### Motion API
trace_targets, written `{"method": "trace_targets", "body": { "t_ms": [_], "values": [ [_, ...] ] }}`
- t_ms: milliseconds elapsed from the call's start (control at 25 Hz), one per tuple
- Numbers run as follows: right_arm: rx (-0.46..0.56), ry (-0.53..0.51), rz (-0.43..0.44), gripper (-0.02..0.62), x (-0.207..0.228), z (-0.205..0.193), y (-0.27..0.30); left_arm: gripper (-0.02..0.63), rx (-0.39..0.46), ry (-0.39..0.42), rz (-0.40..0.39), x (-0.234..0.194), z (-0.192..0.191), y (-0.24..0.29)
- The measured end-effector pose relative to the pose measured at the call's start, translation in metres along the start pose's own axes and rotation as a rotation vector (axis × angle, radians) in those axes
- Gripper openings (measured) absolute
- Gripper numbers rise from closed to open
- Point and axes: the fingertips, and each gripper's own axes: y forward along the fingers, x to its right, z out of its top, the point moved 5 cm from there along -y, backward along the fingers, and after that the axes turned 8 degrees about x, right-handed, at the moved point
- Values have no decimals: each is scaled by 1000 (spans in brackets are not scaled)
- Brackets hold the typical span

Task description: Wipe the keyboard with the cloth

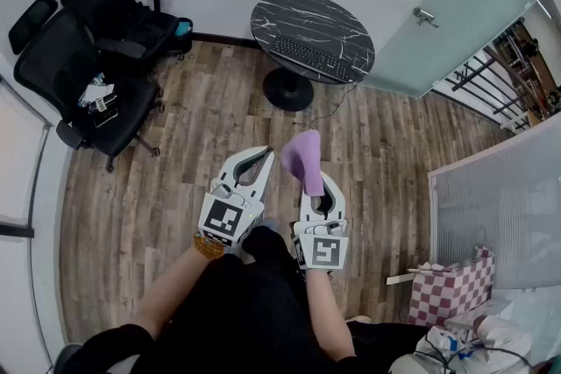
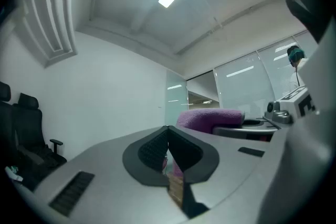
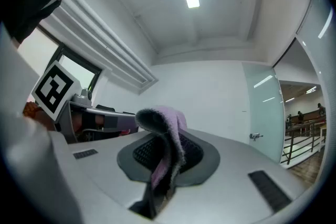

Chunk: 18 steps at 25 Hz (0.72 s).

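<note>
Black office chairs (image 1: 61, 57) stand near a marble table (image 1: 289, 13).

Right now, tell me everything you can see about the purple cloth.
The cloth is a small purple piece, soft and fuzzy like microfibre. The right gripper is shut on its lower part; the free top stands past the jaw tips and flops over in a fold. It is held in the air above the wood floor, well short of the keyboard on the round table. Nothing else appears to touch it.
</note>
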Motion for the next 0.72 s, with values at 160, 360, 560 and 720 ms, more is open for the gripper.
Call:
{"method": "trace_targets", "body": {
  "t_ms": [160,360,560,720],
  "values": [
    [-7,59,8,60,11,-18,27,14,-4,4,12,-20,-7,13],
    [-8,101,33,60,22,-52,82,14,-45,27,67,-63,-27,32],
    [8,138,44,60,49,-81,157,14,-90,83,90,-114,-41,80],
    [-2,161,49,60,83,-96,211,14,-112,108,77,-145,-48,135]
  ]
}}
